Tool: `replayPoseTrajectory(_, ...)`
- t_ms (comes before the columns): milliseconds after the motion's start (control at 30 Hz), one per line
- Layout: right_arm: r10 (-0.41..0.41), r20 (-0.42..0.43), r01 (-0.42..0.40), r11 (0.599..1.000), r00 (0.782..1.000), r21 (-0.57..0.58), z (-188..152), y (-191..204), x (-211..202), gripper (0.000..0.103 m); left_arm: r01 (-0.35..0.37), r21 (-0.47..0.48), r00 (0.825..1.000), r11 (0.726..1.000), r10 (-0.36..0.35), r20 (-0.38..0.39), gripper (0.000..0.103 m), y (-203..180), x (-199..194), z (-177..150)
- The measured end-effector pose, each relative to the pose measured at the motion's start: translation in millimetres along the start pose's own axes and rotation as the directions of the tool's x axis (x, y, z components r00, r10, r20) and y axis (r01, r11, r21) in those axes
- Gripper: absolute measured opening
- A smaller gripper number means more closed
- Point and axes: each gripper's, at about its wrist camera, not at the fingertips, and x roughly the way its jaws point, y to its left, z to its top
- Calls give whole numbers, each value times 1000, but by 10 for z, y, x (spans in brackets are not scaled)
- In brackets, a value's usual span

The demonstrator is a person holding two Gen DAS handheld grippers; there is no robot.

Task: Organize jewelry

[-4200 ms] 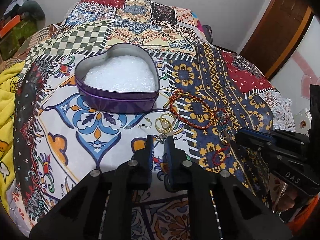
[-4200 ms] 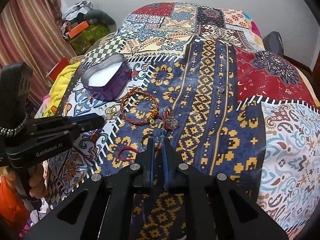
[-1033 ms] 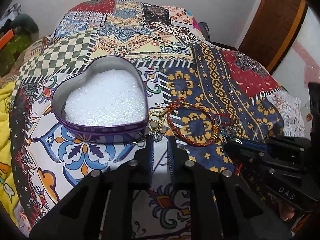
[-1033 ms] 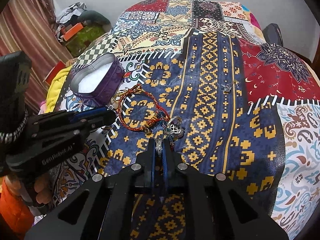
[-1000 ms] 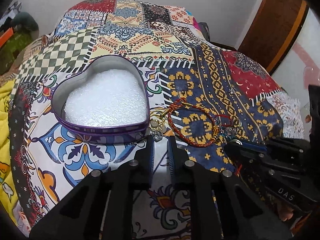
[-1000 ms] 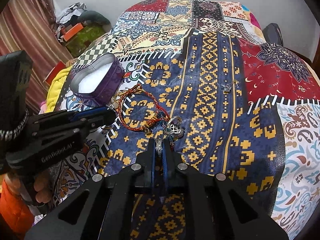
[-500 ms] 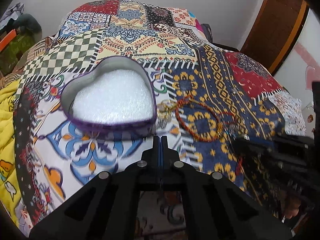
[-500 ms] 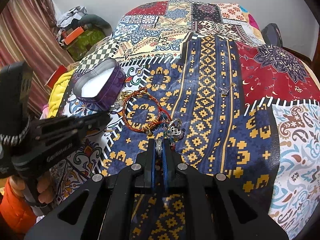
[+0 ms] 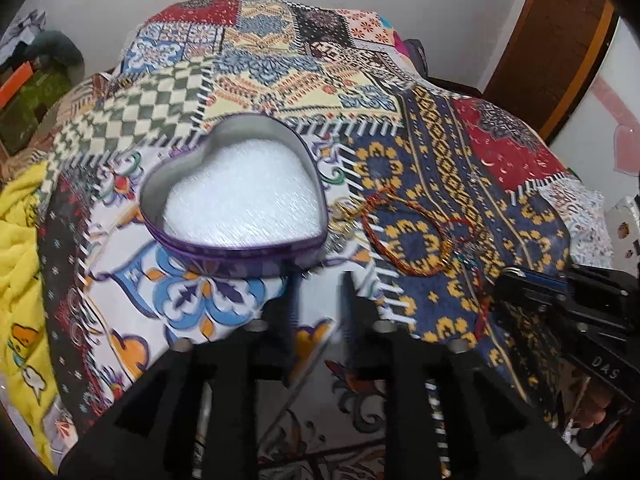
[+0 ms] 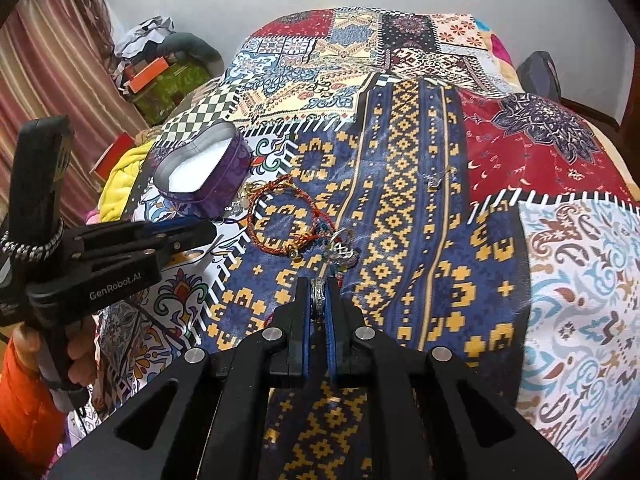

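Jewelry lies tangled on the patchwork bedspread [image 10: 424,208]: a silver ring [image 10: 318,294] is pinched edge-on in the right gripper [image 10: 318,300]. The heart-shaped tin [image 10: 200,172] sits forward-left (nearer the left gripper [image 9: 320,292], whose jaws stand apart, empty).

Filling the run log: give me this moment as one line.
left claw: open, empty, near tin | right claw: shut on ring | bracelet: on bedspread
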Motion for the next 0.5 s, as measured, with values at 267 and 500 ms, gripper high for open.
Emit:
replayPoseTrajectory(267,11,-5,-11,1000,1000,21,11,-58,62,6,-30,32,1000,999,30,9,47,22,142,149)
replayPoseTrajectory(500,21,-8,-21,999,1000,29,4,-82,71,6,3,94,1000,996,-4,15,22,-116,262,208)
